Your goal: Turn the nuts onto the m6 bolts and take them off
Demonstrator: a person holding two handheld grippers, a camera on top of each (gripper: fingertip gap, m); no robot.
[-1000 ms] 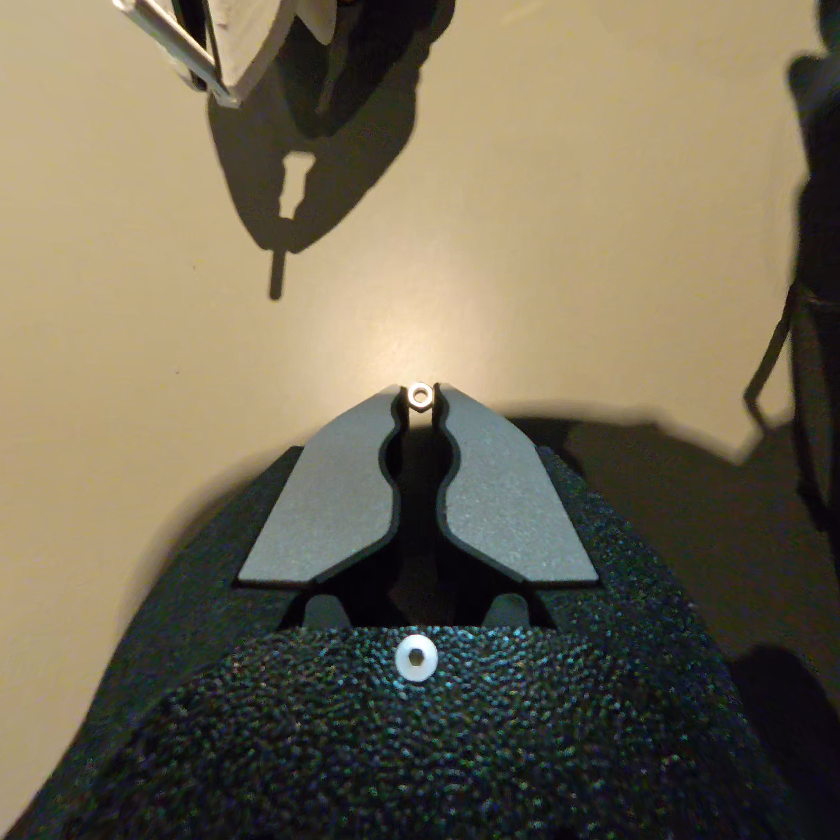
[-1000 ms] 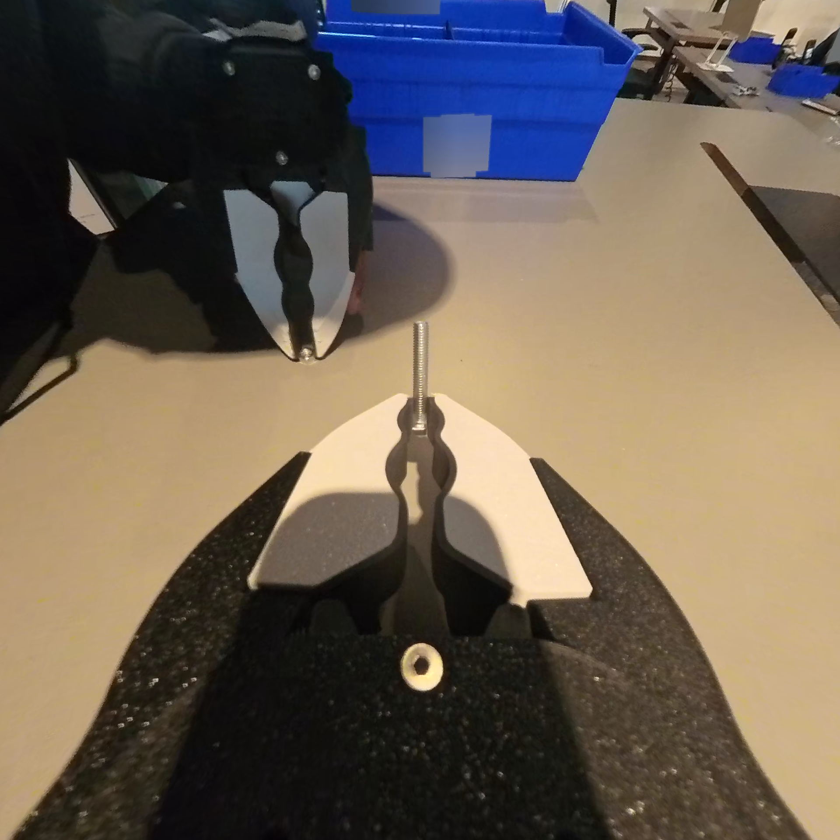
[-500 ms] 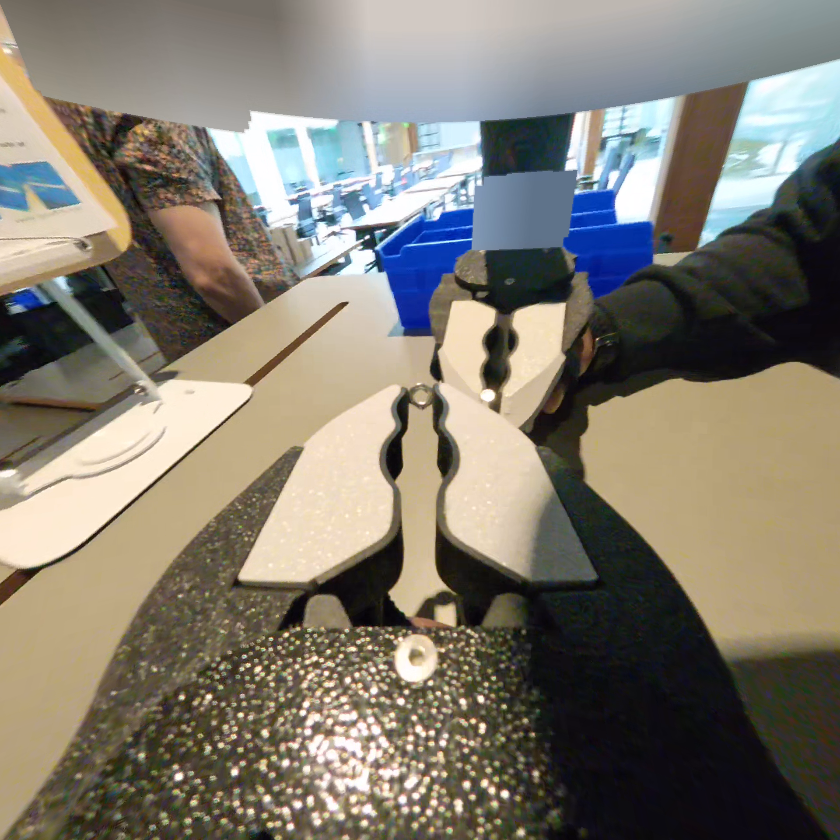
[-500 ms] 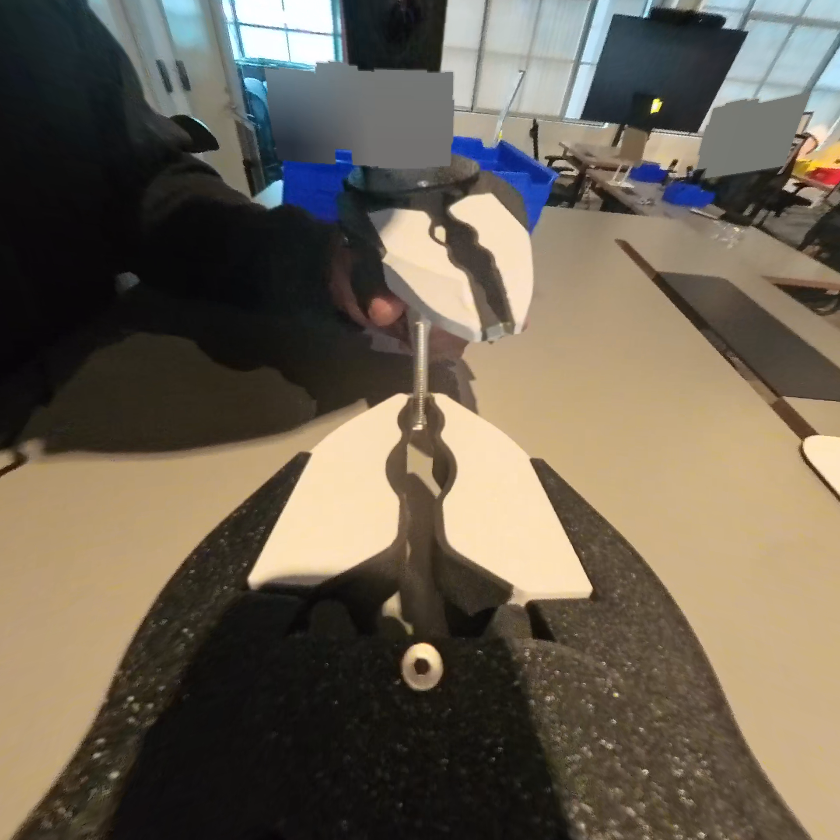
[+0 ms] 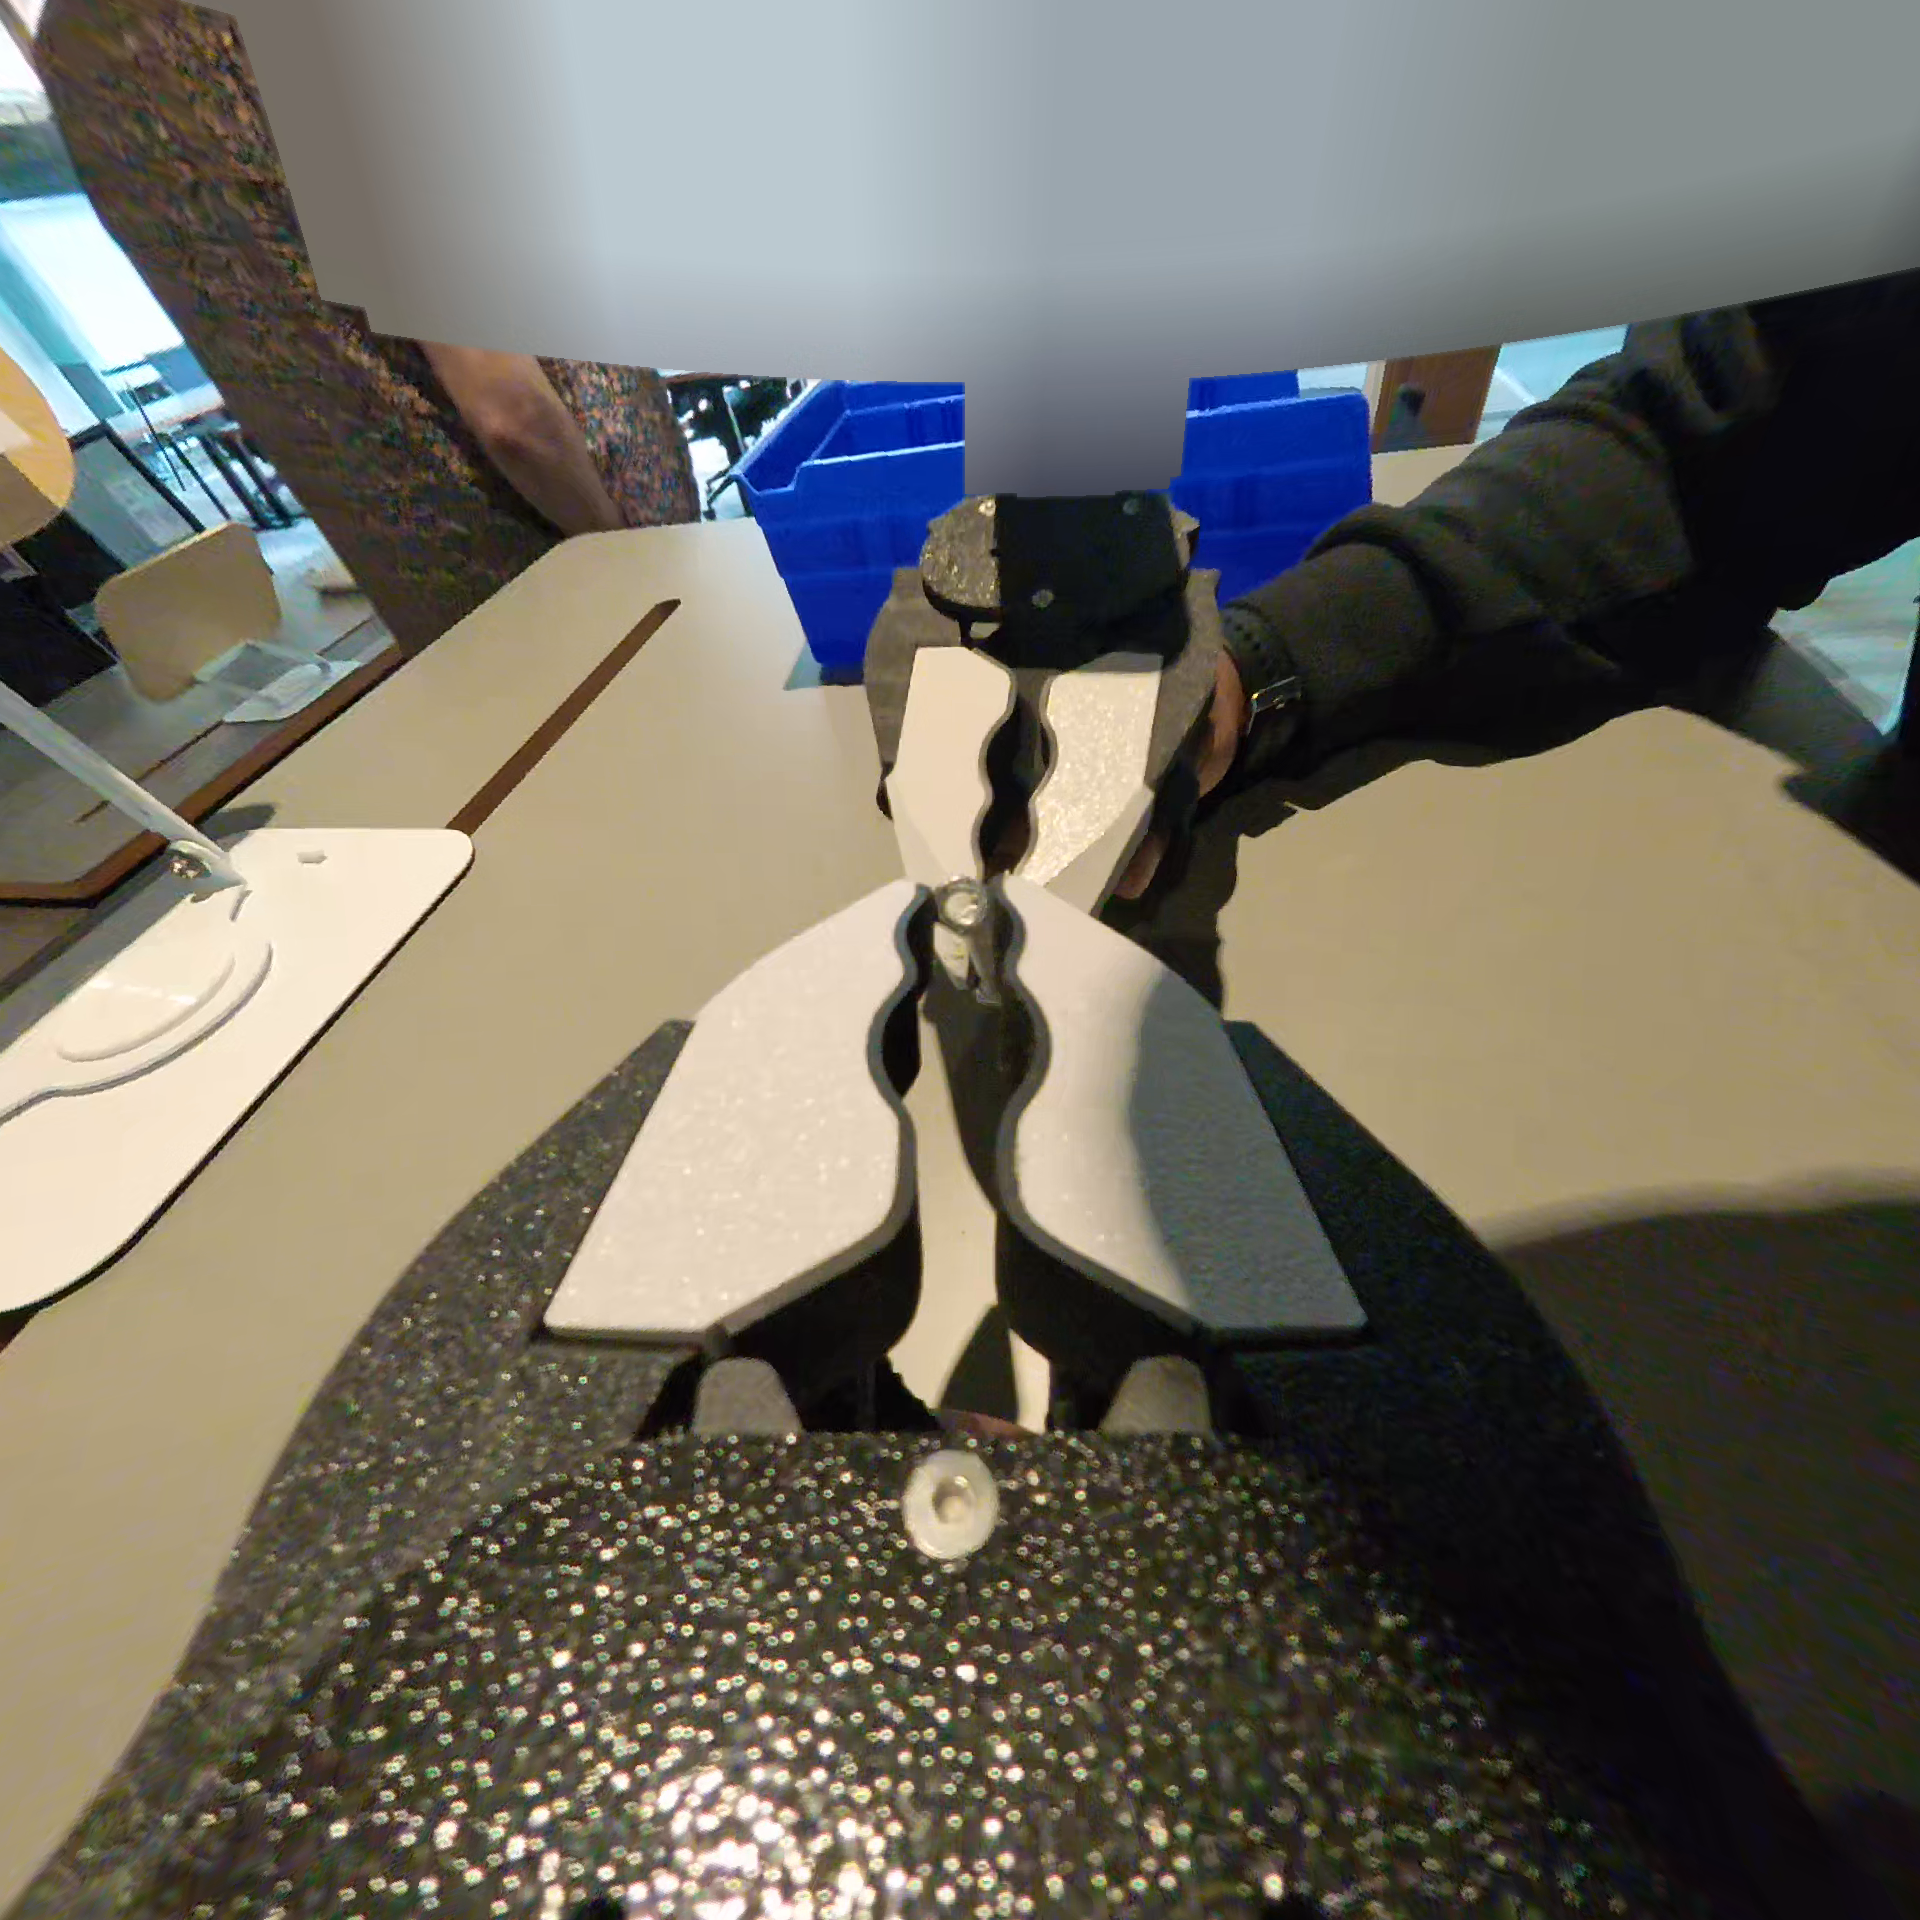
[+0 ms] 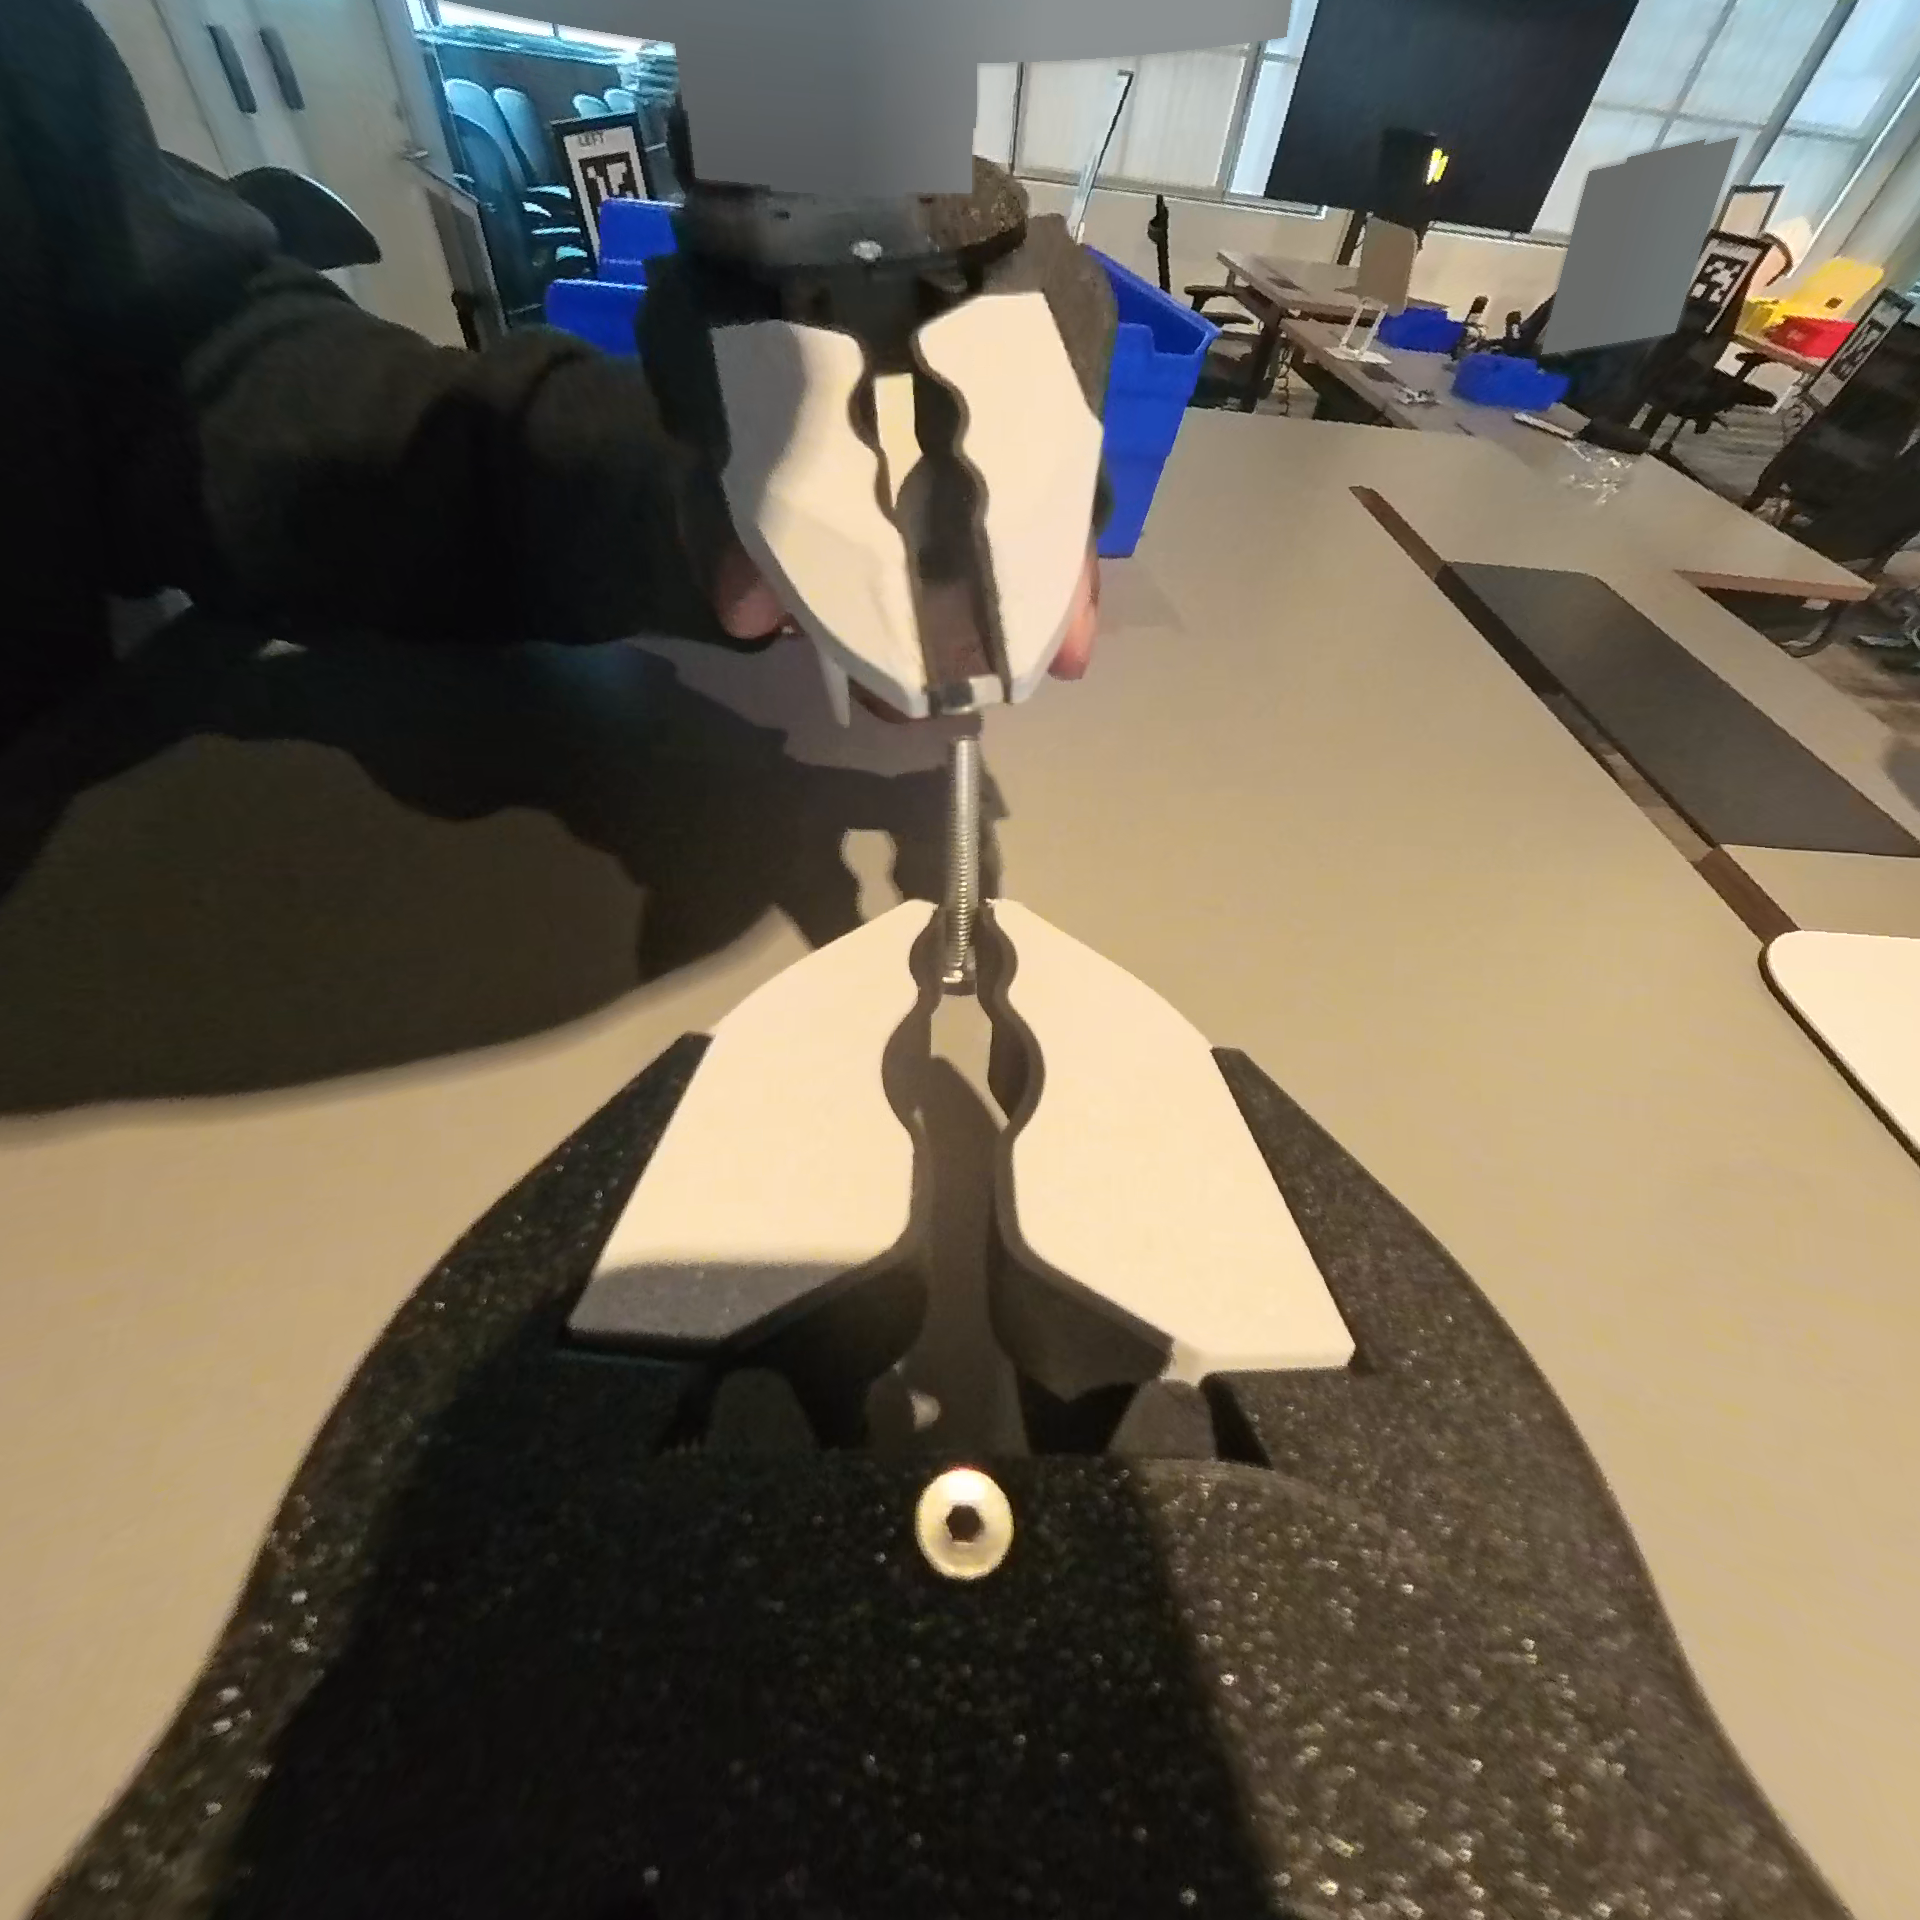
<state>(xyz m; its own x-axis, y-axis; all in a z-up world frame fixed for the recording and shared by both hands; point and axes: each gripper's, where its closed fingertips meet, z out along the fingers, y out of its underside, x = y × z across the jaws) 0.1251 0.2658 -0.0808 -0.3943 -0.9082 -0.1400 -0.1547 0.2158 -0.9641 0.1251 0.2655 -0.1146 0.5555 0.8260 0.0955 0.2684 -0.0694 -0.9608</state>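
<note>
Nut (image 6: 971, 694) is pinched at the very tips of the left gripper (image 6: 964, 698), held above the counter (image 6: 1299, 831). Bolt (image 6: 961, 852) is clamped by its head end in the right gripper (image 6: 958, 940), threaded shaft pointed straight at the nut; bolt tip is right at the nut's opening, whether it's touching or already entered can't be told. In the left wrist view the nut (image 5: 961, 902) is seen end-on between the left gripper (image 5: 961, 914) tips, w/ the right gripper (image 5: 997, 883) nose-to-nose just beyond it. Both grippers clenched, each on its own part, tips nearly meeting.

Around them: counter surface is bare beneath the pair and well out to the right side. A white base plate (image 5: 208, 997) lies near the counter's left edge, well apart from the grippers; a dark slot (image 5: 566, 717) is cut into the top beyond it. Blue bins (image 5: 862, 520) sit behind, toward the far edge. A dark-sleeved arm (image 5: 1507, 603) is seen behind the right gripper. A dark mat (image 6: 1652, 696) lies farther off.
</note>
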